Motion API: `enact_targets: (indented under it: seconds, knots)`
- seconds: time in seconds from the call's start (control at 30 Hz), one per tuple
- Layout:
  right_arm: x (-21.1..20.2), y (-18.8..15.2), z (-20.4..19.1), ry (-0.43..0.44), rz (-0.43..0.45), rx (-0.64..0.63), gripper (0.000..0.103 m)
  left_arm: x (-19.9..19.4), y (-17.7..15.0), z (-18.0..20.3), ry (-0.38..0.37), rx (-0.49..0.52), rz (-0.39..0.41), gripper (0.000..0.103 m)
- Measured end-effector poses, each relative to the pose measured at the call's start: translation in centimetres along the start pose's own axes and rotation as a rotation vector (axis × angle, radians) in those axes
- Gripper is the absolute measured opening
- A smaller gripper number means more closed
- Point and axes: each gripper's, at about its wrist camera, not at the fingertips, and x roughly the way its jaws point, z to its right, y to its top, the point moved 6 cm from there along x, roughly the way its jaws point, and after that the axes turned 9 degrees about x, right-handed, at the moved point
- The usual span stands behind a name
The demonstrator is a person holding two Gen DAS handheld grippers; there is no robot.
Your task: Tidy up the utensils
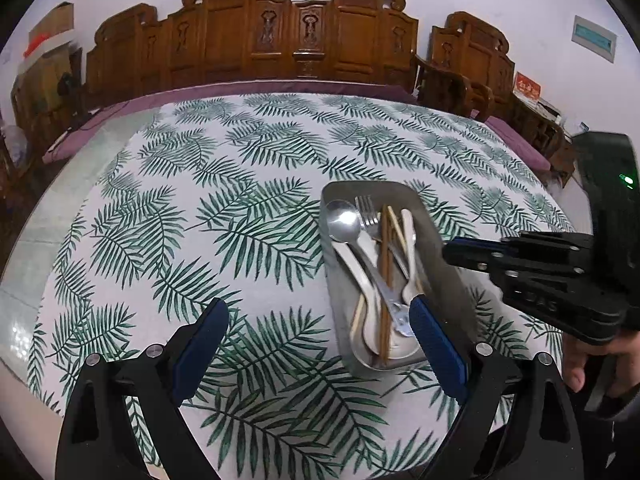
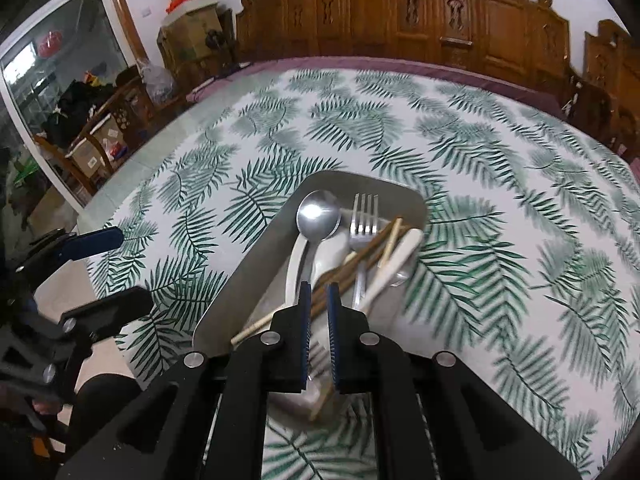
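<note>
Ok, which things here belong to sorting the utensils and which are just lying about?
Job:
- metal tray
- metal spoon
- fork
- brown chopsticks
- white spoons
- left gripper
- right gripper

Lying about:
- cardboard boxes
- carved wooden chairs

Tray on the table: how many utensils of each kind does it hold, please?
Metal spoon: 1
Metal fork: 1
White spoons: 2
Chopsticks: 4
Total: 8, all in the tray

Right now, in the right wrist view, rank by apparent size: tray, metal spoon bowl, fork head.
1. Tray, by far the largest.
2. Metal spoon bowl.
3. Fork head, narrower than the spoon bowl beside it, though similar in length.
</note>
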Motion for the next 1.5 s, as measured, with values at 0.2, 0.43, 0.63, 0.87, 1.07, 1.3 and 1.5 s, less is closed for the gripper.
enact_targets:
  seconds: [0.2, 0.43, 0.63, 0.87, 1.07, 1.3, 1.5]
  knots:
    - [-4.9, -1.4, 1.5, -0.015, 0.086, 0.028, 0.026, -1.7, 0.4, 1.9, -0.005, 0.008, 0.024, 0.090]
    - [-10.7, -3.2, 3.2, -0.051, 0.186, 0.067, 0.065, -4.1, 0.2, 4.5, -0.014, 0.011, 0.043, 0.095]
    - [-14.5, -5.6, 4.8, -0.088, 0.227, 0.111, 0.093, -5.9, -0.3, 6.6, -0.013, 0.023, 0.069, 0.095]
    - [-17.9, -8.5, 6.6, -0.136, 0.263, 0.156, 0.101, -7.5, -1.2, 8.8, -0.036, 0.021, 0.076, 0.095]
    - [-20.7, -9.8, 7.0, -0.157, 0.307, 0.172, 0.101, -9.7, -1.4, 10.8, -0.042, 0.050, 0.118, 0.095]
    - [-24.6, -10.2, 6.2, -0.177, 0.386, 0.160, 0.101, -13.4, -0.9, 12.3, -0.024, 0.059, 0.178, 0.095]
    - [-28.1, -10.0, 5.0, -0.162, 0.464, 0.141, 0.101, -17.4, 0.1, 13.9, -0.019, 0.085, 0.257, 0.095]
